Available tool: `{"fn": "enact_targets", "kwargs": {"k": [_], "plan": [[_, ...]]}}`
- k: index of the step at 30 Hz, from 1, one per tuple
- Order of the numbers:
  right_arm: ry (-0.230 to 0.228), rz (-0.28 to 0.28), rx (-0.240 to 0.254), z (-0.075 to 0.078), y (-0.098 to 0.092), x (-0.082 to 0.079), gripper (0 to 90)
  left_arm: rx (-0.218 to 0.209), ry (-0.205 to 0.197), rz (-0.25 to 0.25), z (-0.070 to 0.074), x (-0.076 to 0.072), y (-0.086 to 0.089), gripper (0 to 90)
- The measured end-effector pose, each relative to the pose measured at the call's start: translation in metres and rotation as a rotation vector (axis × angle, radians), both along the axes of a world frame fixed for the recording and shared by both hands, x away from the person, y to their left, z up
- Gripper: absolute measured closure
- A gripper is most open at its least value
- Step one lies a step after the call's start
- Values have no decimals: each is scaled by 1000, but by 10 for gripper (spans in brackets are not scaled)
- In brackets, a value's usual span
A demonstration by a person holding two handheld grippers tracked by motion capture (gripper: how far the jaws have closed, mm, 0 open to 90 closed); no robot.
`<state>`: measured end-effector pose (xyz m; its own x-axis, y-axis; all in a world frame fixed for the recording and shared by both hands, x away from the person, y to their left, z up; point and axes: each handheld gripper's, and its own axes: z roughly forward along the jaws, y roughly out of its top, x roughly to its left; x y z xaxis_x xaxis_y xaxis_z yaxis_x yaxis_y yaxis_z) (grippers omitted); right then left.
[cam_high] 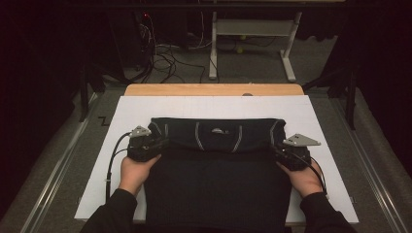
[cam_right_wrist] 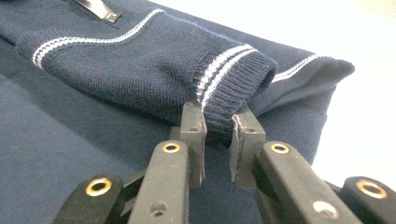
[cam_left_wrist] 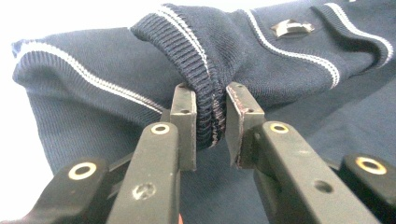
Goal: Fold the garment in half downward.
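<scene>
Pinching hard, my left gripper [cam_left_wrist: 210, 121] clamped one ribbed cuff of the navy sweater [cam_high: 216, 165], and my right gripper [cam_right_wrist: 219, 140] clamped the other cuff.

I'm at a test bench in what looks like a lab: a white board [cam_high: 214, 104] laid over my wooden table [cam_high: 214, 89], cables [cam_high: 163, 58] tangled on grey carpet, a bare metal-framed desk [cam_high: 252, 29] beyond, dark screens either side.
</scene>
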<state>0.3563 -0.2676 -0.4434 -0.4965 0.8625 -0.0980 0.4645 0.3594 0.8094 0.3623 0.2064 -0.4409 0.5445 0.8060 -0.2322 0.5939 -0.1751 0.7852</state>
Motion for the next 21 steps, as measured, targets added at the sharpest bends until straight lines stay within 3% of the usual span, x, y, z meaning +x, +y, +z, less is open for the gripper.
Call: {"fn": "enact_targets", "kwargs": {"k": [9,21], "plan": [[-44,39,26,6,-4,-35,791,-2,-14,-37,2,-34,7,713],[-25,70,10,-4,-8,-72,790,28,34,-72,-16,-70,7,710]]}}
